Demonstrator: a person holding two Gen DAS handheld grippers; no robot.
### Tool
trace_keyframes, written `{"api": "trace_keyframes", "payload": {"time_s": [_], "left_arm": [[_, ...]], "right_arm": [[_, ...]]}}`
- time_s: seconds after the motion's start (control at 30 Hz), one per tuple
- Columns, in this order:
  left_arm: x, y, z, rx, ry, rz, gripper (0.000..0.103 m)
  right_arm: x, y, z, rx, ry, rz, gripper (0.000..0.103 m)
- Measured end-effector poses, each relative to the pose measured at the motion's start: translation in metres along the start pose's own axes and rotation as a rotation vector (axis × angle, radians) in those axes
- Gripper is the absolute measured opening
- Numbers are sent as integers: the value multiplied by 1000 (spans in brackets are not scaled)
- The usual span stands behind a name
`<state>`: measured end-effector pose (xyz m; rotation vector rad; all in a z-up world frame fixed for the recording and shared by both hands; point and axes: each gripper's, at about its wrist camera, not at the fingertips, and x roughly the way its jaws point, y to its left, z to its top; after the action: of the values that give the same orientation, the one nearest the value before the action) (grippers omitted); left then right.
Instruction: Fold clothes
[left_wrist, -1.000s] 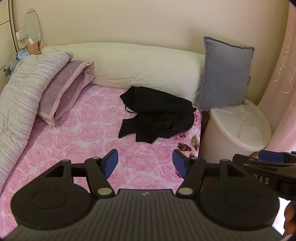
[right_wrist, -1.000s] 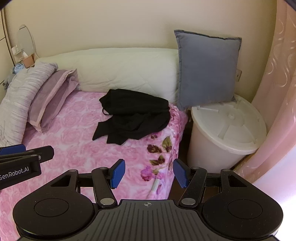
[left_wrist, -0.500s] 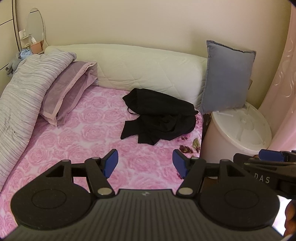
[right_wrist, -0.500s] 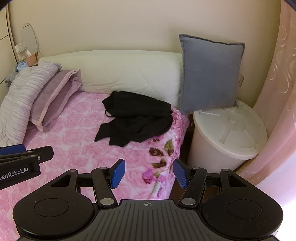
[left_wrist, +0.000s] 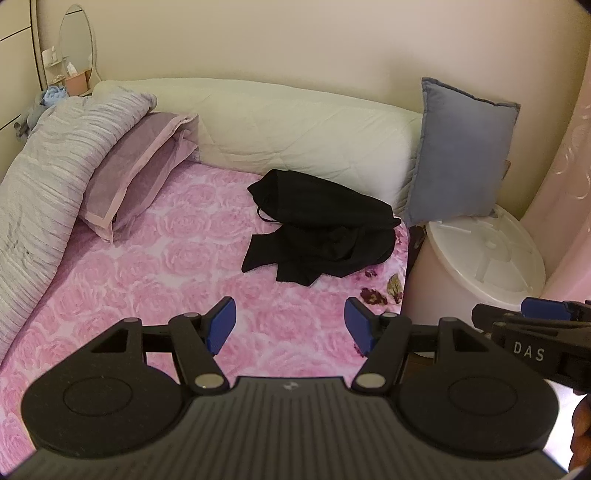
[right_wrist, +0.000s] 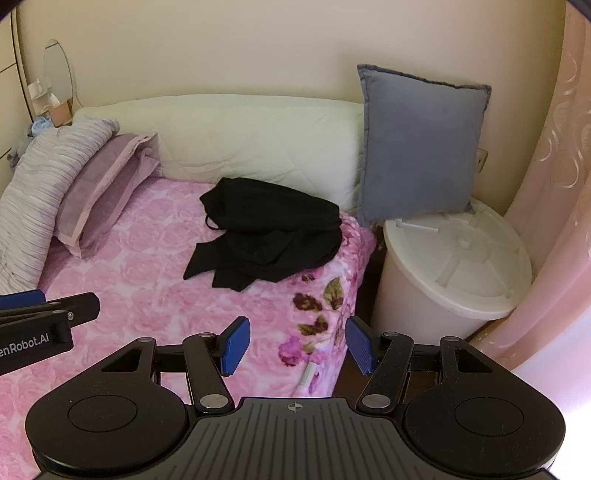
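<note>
- Black clothes lie crumpled at the far right of the pink bedspread; their folds are too dark to tell apart.
- Left gripper and right gripper hover near, fingers apart, empty.
- Only the right view shows the bedspread's hanging edge beside the white bin.
- Striped blanket is cut off at left.

One black garment, two pillows, one white bin, two grippers.

Soft warm light, fisheye-warped edges
</note>
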<state>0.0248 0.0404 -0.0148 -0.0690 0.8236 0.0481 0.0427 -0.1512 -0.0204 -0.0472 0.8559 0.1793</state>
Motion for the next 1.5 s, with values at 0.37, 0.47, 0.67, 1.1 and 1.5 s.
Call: {"api": "trace_keyframes", "payload": {"time_s": [0.37, 0.47, 0.67, 1.1, 1.5], "left_arm": [[22, 4, 16, -26, 22, 27, 61], [30, 8, 20, -37, 30, 37, 61], [53, 14, 27, -59, 64, 52, 61], [149, 8, 48, -126, 185, 63, 61], [284, -5, 75, -262, 307, 18, 61]], "right_arm": [[29, 1, 20, -26, 32, 26, 61], [39, 3, 26, -37, 37, 34, 61], [63, 1, 34, -29, 69, 48, 61], [148, -28, 65, -100, 123, 43, 61], [272, -86, 107, -179, 235, -39, 61]]}}
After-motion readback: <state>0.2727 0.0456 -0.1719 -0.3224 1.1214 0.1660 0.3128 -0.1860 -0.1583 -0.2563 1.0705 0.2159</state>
